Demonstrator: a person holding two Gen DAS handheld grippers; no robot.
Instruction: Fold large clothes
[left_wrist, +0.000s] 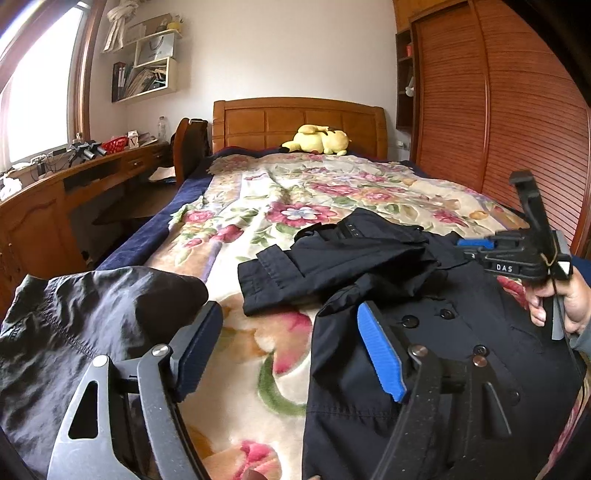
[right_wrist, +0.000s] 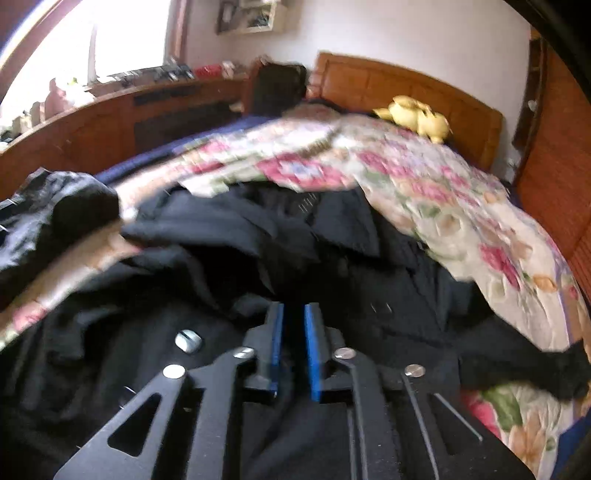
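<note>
A dark coat (left_wrist: 443, 350) with black buttons lies on the floral blanket (left_wrist: 258, 206), and one sleeve (left_wrist: 332, 266) is folded across it towards the left. My left gripper (left_wrist: 290, 350) is open just above the blanket beside the coat's left edge, with nothing between its fingers. A hand (left_wrist: 561, 299) holds my right gripper (left_wrist: 474, 243) over the coat's far right part. In the blurred right wrist view, my right gripper (right_wrist: 294, 308) hangs over the coat (right_wrist: 369, 266) with a narrow gap between its blue pads (right_wrist: 314, 350). No cloth shows pinched there.
A second, shiny black garment (left_wrist: 92, 325) lies at the near left of the bed. A yellow plush toy (left_wrist: 317, 140) rests by the wooden headboard (left_wrist: 295, 118). A wooden desk (left_wrist: 55, 199) runs along the left, and a slatted wardrobe (left_wrist: 498, 110) stands on the right.
</note>
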